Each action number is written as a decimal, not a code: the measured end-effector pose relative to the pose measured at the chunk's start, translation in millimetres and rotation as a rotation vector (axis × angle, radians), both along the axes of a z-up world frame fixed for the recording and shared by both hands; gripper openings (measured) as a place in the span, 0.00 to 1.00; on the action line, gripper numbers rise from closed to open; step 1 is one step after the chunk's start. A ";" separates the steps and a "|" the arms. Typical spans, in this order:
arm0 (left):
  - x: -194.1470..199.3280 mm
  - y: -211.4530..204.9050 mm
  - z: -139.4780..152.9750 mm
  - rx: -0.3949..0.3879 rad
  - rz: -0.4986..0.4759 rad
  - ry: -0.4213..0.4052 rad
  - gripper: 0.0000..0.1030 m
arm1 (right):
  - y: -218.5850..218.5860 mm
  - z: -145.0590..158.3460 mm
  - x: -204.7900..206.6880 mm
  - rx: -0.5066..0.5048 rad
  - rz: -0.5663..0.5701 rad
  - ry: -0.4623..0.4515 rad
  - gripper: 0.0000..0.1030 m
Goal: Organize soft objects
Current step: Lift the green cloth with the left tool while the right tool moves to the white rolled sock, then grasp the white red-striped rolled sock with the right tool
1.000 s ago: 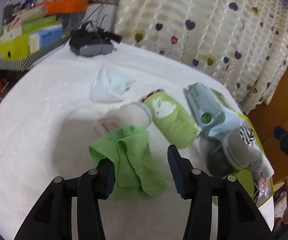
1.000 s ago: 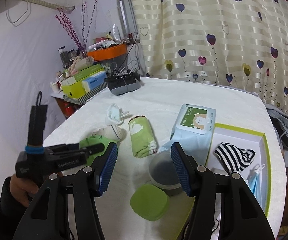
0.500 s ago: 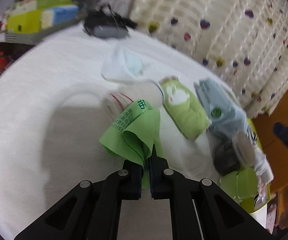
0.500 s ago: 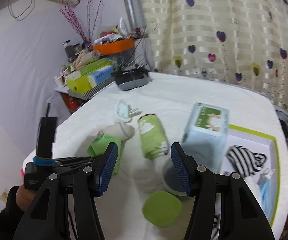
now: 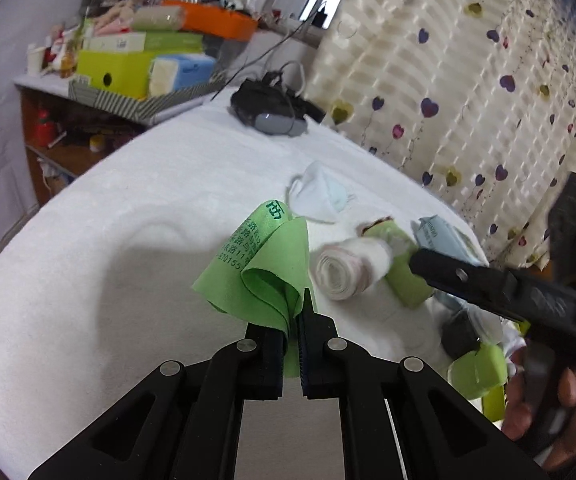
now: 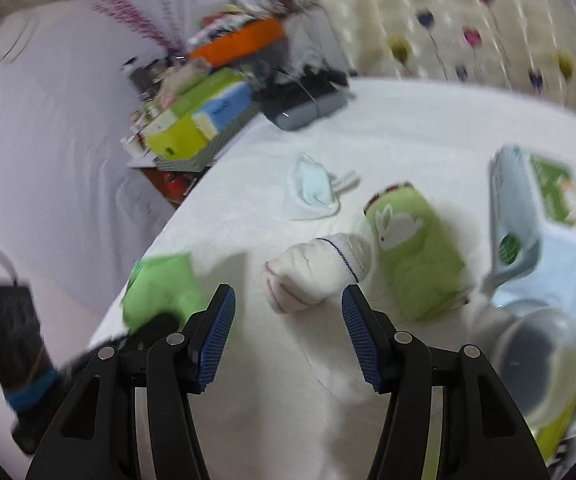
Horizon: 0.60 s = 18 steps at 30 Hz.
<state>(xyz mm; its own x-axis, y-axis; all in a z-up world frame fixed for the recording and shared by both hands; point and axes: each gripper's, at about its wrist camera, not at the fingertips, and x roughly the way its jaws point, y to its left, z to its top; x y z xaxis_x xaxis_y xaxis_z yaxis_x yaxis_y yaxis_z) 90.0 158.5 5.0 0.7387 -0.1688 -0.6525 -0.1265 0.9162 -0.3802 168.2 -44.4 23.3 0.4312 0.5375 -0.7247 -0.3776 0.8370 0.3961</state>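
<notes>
My left gripper [image 5: 292, 320] is shut on a green cloth [image 5: 264, 268] with printed letters, and holds it up off the white table [image 5: 128, 240]. The same green cloth [image 6: 160, 292] shows at the left of the right wrist view. A rolled white sock [image 6: 319, 272] lies just ahead of my right gripper [image 6: 288, 312], which stands open with nothing between its fingers. In the left wrist view the white sock roll [image 5: 347, 268] lies right of the cloth. Beside it lies a rolled green rabbit towel [image 6: 411, 248]. A white face mask [image 6: 311, 192] lies further back.
A wipes pack [image 6: 527, 216] and a grey cup [image 6: 535, 348] stand at the right by a green-edged tray [image 6: 567, 416]. A dark device [image 5: 272, 108] lies at the table's far end. A cluttered shelf with boxes [image 5: 128, 64] stands to the left.
The left gripper closed on the green cloth and lifted it to the left, away from the sock roll. The right gripper came down and forward toward the white sock roll.
</notes>
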 end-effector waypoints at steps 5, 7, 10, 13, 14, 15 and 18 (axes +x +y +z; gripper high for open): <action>-3.1 12.8 6.8 0.039 0.023 -0.046 0.05 | 4.7 -34.6 28.8 0.068 -0.118 0.171 0.55; -3.2 16.5 8.1 0.068 0.035 -0.053 0.05 | 7.1 -39.5 33.8 0.076 -0.154 0.199 0.55; -4.4 23.0 7.2 0.084 0.049 -0.059 0.05 | 11.1 -39.1 38.1 0.099 -0.179 0.211 0.55; -5.0 29.1 5.3 0.088 0.061 -0.061 0.05 | 19.3 -39.3 45.0 0.078 -0.194 0.209 0.55; -5.4 32.1 4.3 0.085 0.066 -0.059 0.05 | 22.5 -40.5 47.7 0.079 -0.199 0.216 0.55; -6.1 34.2 3.7 0.086 0.072 -0.058 0.05 | 26.8 -41.8 50.4 0.071 -0.197 0.217 0.55; -8.2 39.7 1.6 0.082 0.082 -0.058 0.06 | 40.4 -39.7 51.5 0.016 -0.165 0.174 0.55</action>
<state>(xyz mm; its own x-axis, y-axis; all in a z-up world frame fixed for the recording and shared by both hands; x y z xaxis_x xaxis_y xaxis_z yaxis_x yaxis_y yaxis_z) 81.8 198.2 6.6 0.7848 -0.0547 -0.6173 -0.1817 0.9320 -0.3136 219.8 -3.9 -16.4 0.3830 0.4820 -0.7880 -0.1614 0.8749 0.4566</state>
